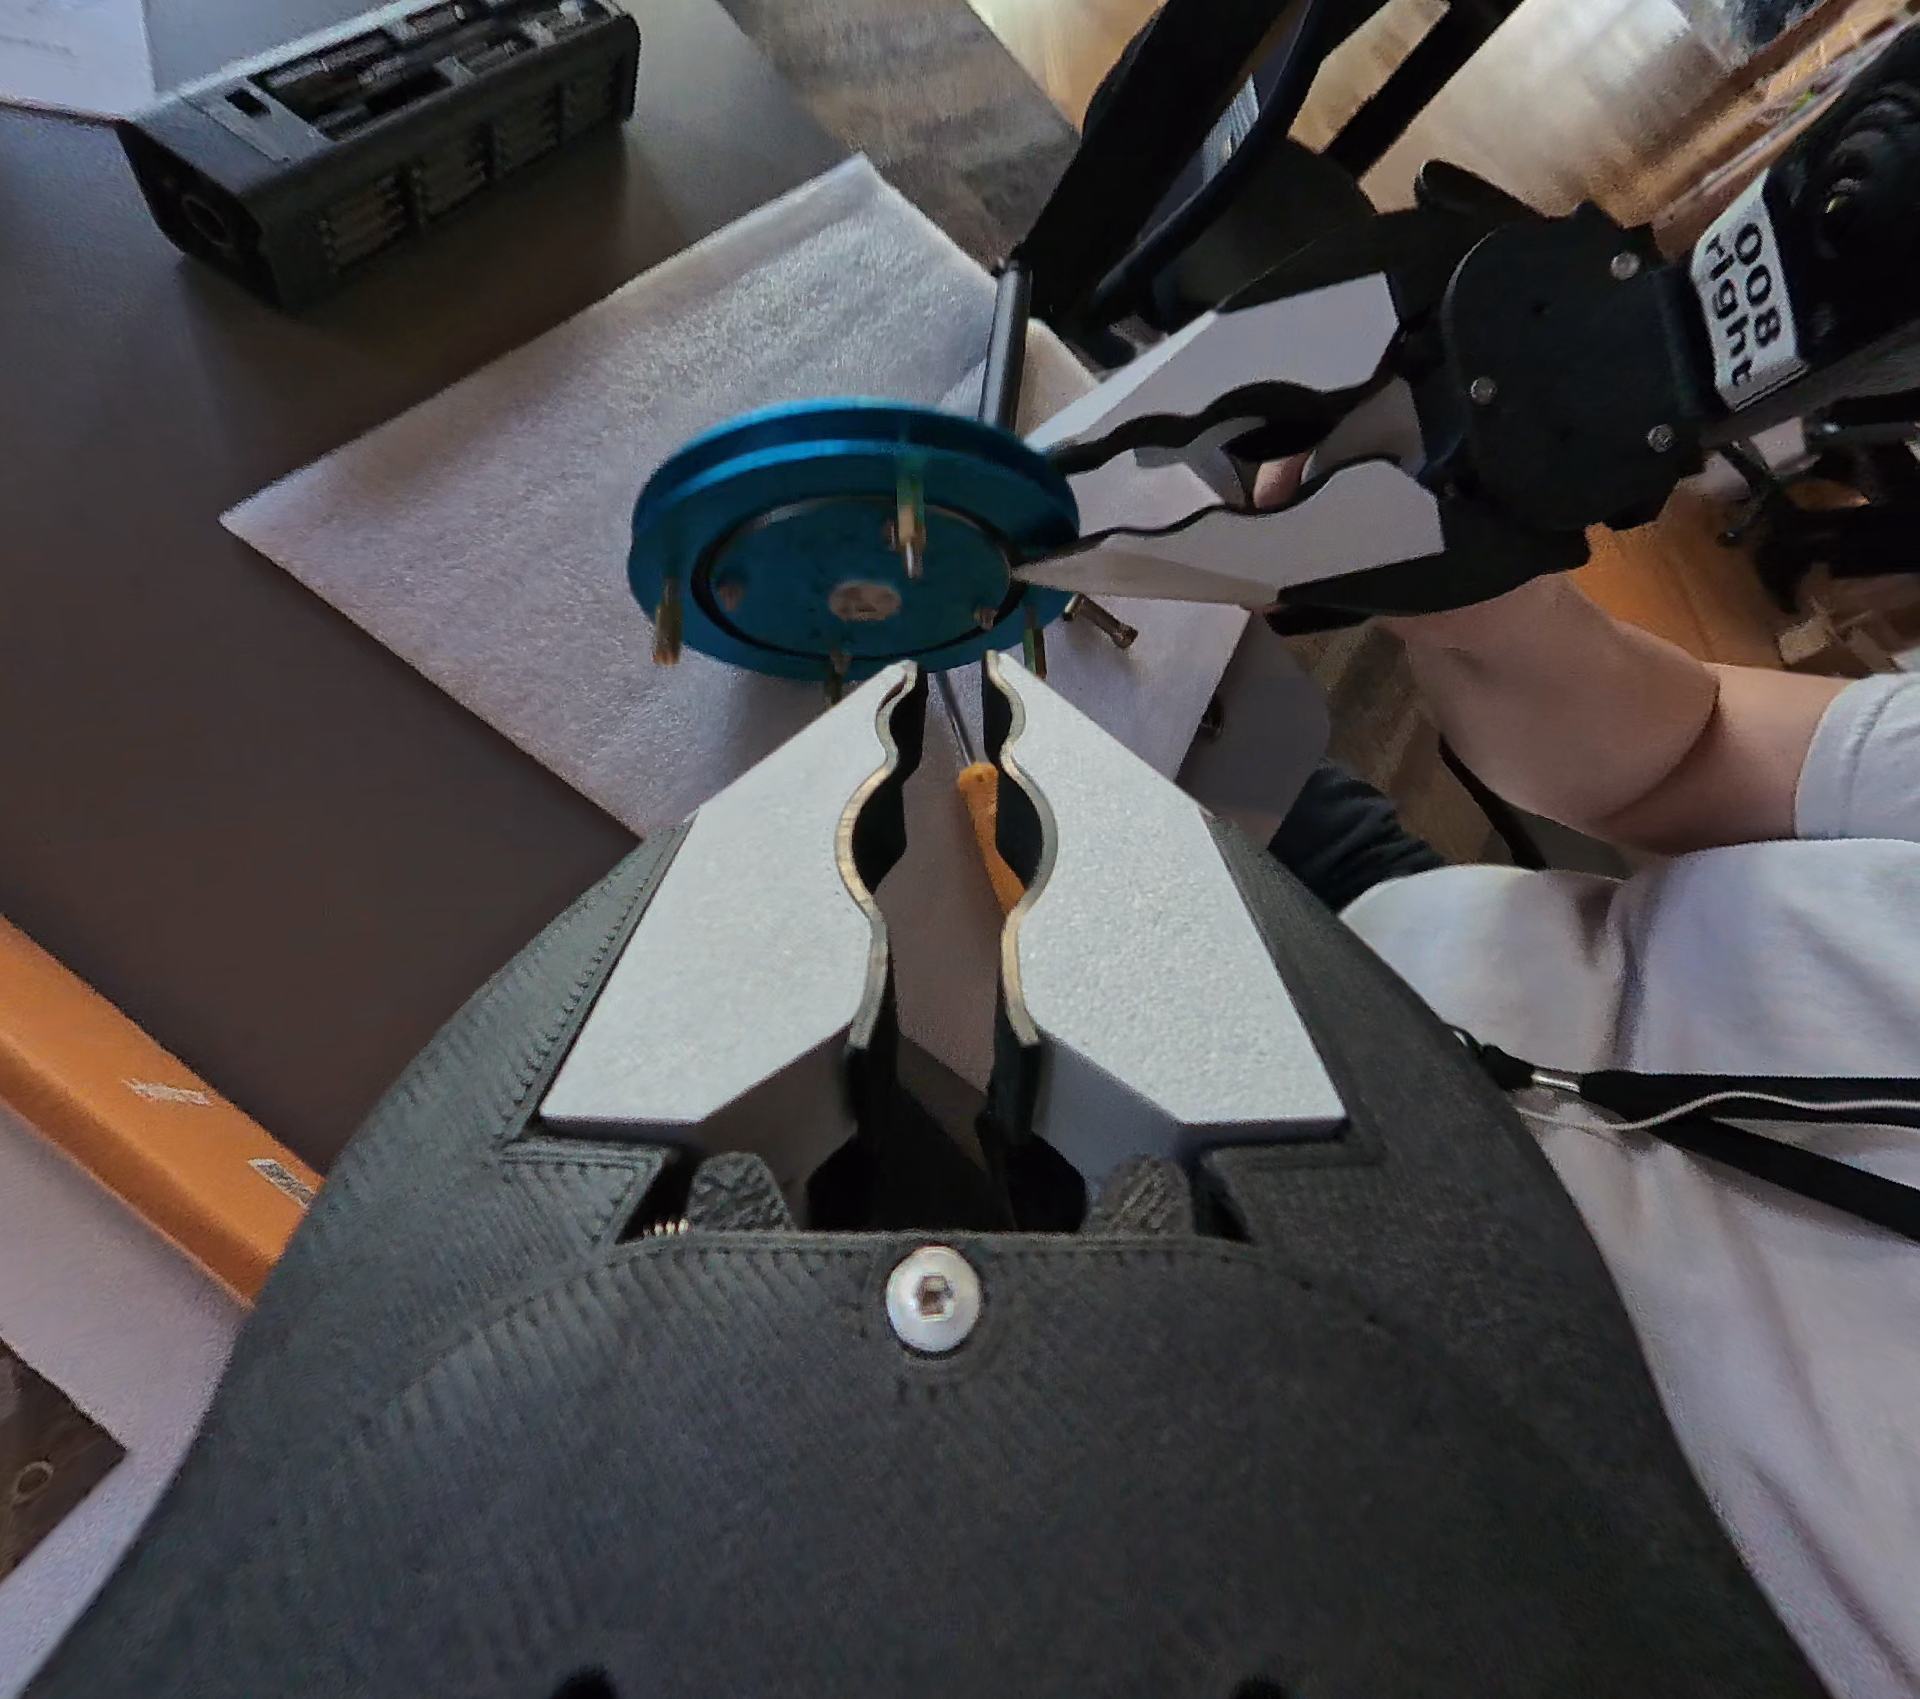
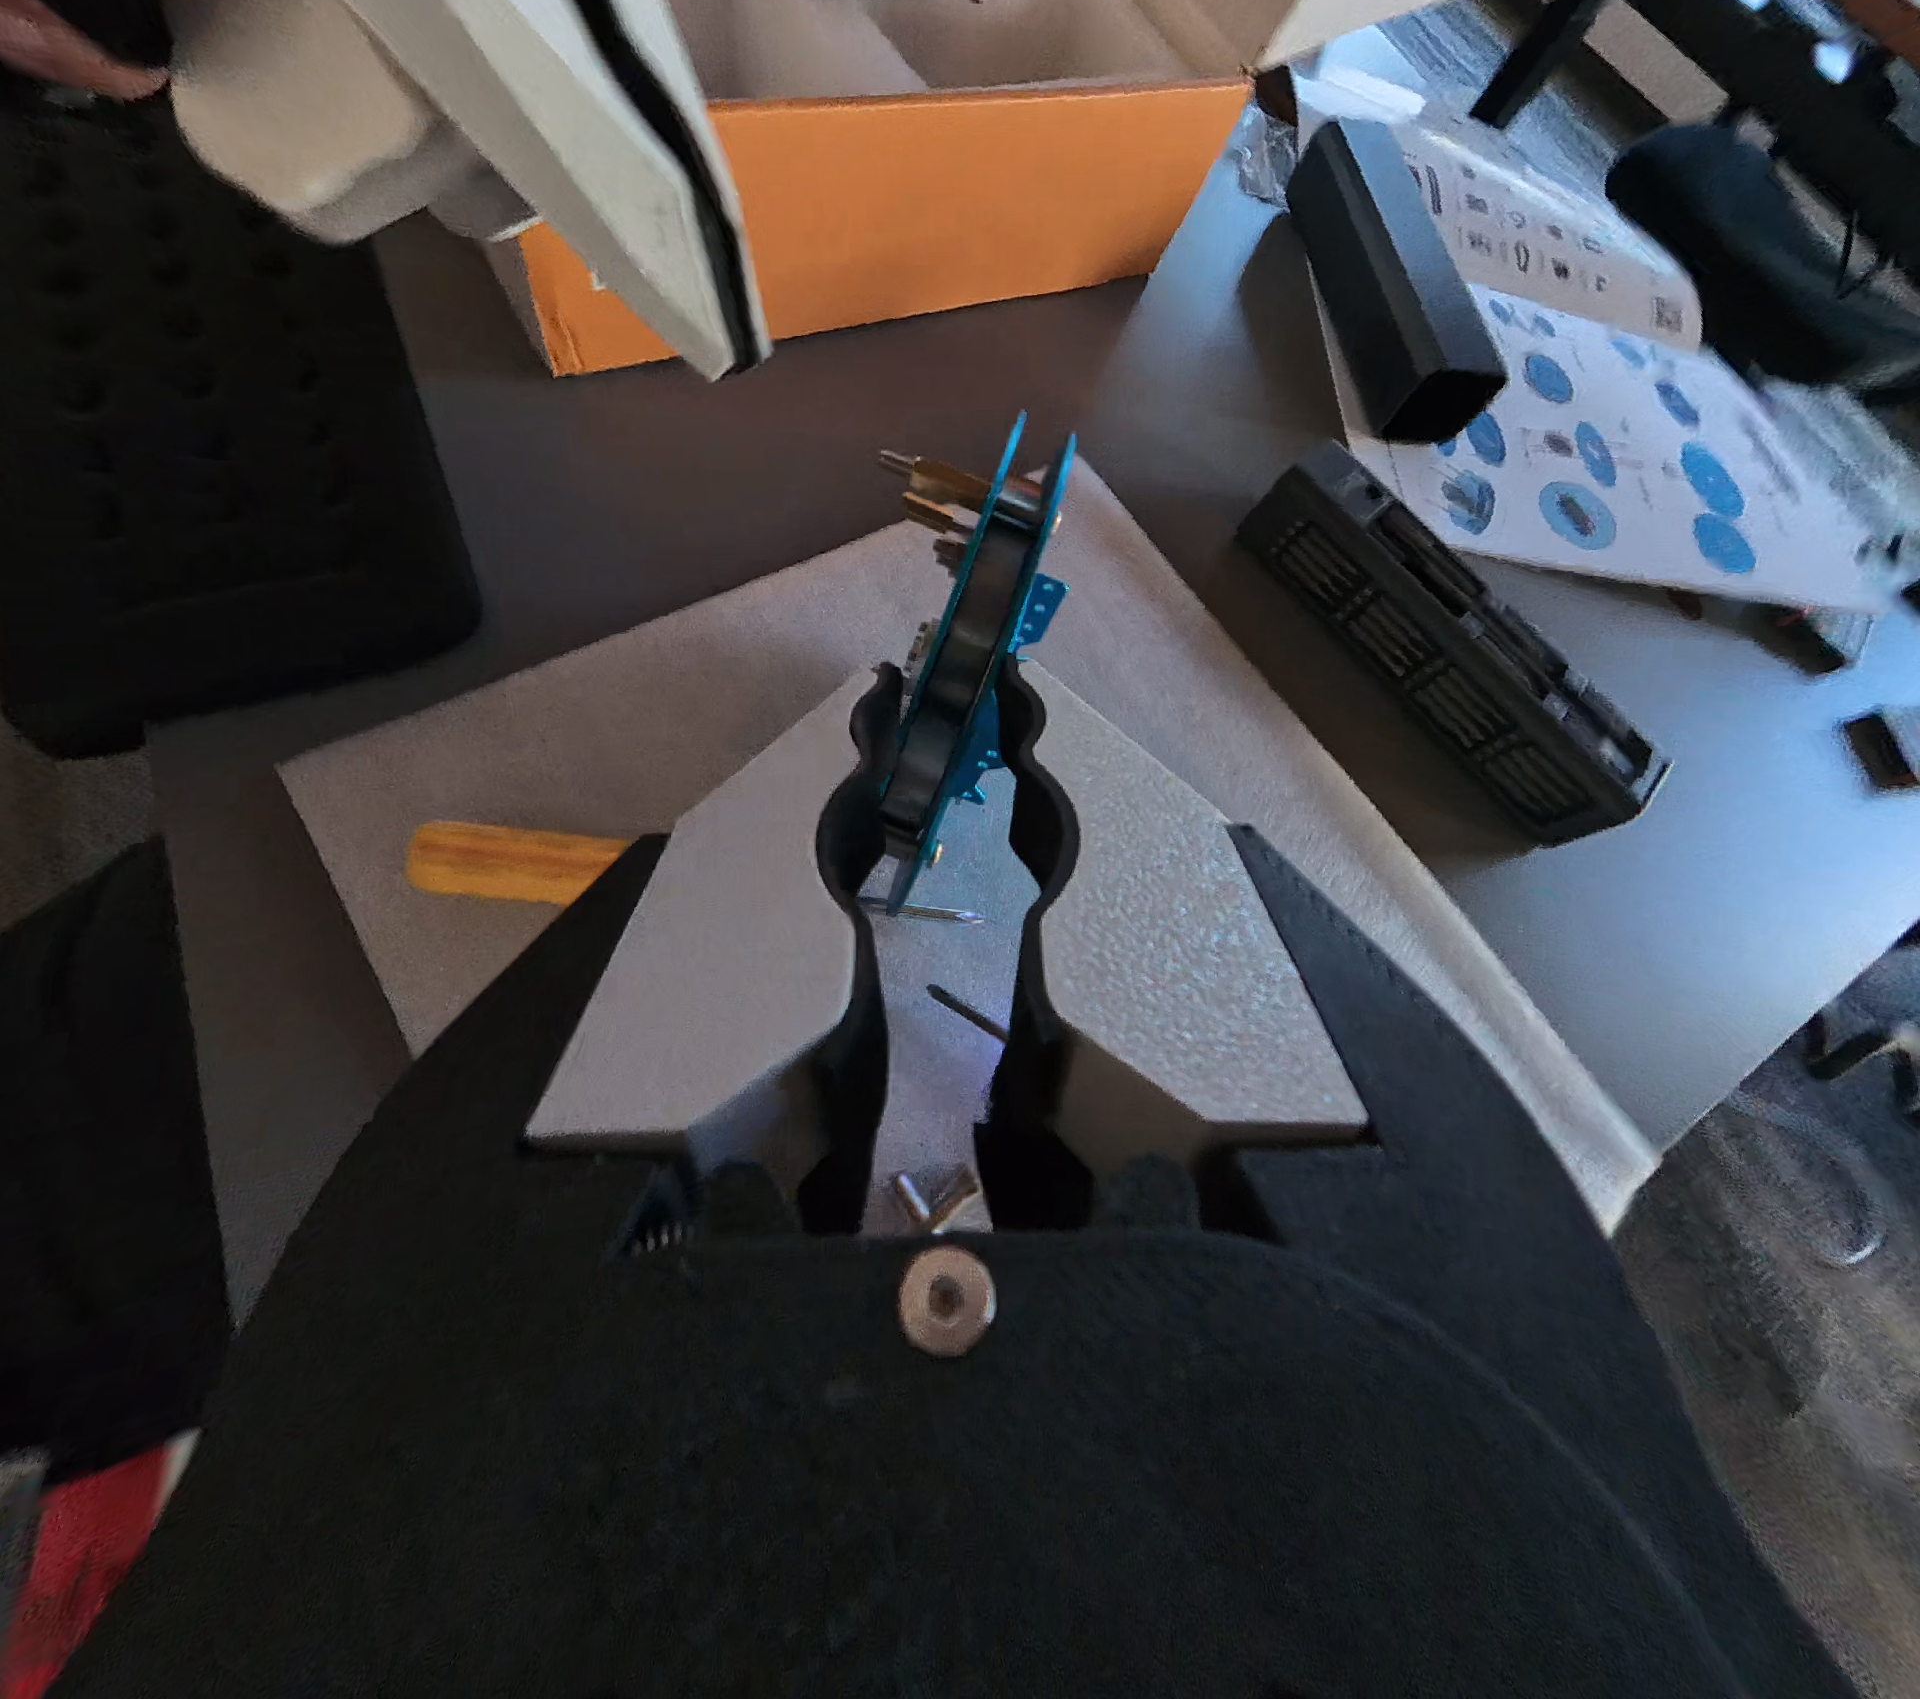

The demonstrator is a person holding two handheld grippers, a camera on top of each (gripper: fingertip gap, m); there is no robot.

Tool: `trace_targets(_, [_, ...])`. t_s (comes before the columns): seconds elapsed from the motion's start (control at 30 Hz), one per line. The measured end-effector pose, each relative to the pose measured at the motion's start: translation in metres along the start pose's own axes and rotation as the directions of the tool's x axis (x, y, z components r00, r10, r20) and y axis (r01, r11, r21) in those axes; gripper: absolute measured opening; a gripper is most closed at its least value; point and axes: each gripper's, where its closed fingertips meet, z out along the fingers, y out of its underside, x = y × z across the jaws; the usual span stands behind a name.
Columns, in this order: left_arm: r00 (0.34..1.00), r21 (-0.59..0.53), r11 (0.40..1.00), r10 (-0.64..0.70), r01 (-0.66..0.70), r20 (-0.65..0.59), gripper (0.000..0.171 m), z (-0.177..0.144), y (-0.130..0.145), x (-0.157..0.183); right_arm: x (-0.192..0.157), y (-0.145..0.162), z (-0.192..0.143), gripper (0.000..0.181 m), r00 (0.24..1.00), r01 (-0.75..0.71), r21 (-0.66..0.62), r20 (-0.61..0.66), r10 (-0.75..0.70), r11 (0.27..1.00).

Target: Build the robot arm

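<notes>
My right gripper (image 2: 948, 678) is shut on the rim of a blue disc assembly (image 2: 977, 610), two round blue plates with a black ring between them and brass standoffs sticking out. It holds the disc on edge above a grey foam sheet (image 2: 582, 714). In the left wrist view the disc (image 1: 831, 548) faces me, with the right gripper (image 1: 1039, 506) clamped on its right rim. My left gripper (image 1: 954, 670) is slightly open and empty, with its tips just below the disc. It also shows at the upper left of the right wrist view (image 2: 738, 361). A screwdriver with an orange handle (image 2: 509, 860) lies on the foam.
A black bit case (image 1: 395, 122) lies on the dark table beyond the foam. An open orange box (image 2: 935, 195) holds foam and parts. A black lid (image 2: 1392, 278) rests on an instruction sheet (image 2: 1621, 486). Loose screws (image 1: 1107, 626) lie on the foam. A person's forearm (image 1: 1558, 714) is at right. My hands' fingertips stand some 7 cm from each other. The black bit case (image 1: 395, 122) is about 20 cm from my right fingertips. Seen from the right wrist view (image 2: 1403, 568) as well.
</notes>
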Motion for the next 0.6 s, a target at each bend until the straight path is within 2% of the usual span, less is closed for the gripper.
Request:
trace_targets(0.07, [0.999, 0.05, 0.998, 0.038, -0.04, 0.03, 0.009, -0.004, -0.001, 0.003, -0.007, -0.001, -0.001, 0.013, 0.987, 0.159, 0.022, -0.001, -0.159, 0.987])
trace_targets(0.13, [0.991, 0.074, 0.992, 0.098, -0.105, 0.089, 0.011, -0.011, -0.001, 0.004, -0.022, -0.001, -0.002, 0.013, 0.938, 0.344, 0.063, 0.02, -0.345, 0.937])
trace_targets(0.23, [0.962, 0.05, 0.98, 0.178, -0.192, 0.206, 0.013, -0.02, 0.008, 0.0, -0.043, 0.004, -0.002, 0.013, 0.78, 0.623, 0.096, -0.006, -0.625, 0.776])
trace_targets(0.3, [0.944, 0.023, 0.977, 0.197, -0.21, 0.266, 0.014, -0.026, 0.016, -0.003, -0.053, 0.008, -0.002, 0.013, 0.677, 0.733, 0.11, -0.022, -0.736, 0.671])
trace_targets(0.43, [0.94, 0.05, 0.978, 0.18, -0.203, 0.291, 0.014, -0.03, 0.029, 0.001, -0.061, 0.012, 0.0, 0.013, 0.537, 0.839, 0.128, -0.052, -0.842, 0.528])
trace_targets(0.6, [0.954, 0.082, 0.99, 0.091, -0.119, 0.285, 0.016, -0.026, 0.041, -0.001, -0.049, 0.012, -0.001, 0.014, 0.465, 0.882, 0.133, -0.095, -0.88, 0.452])
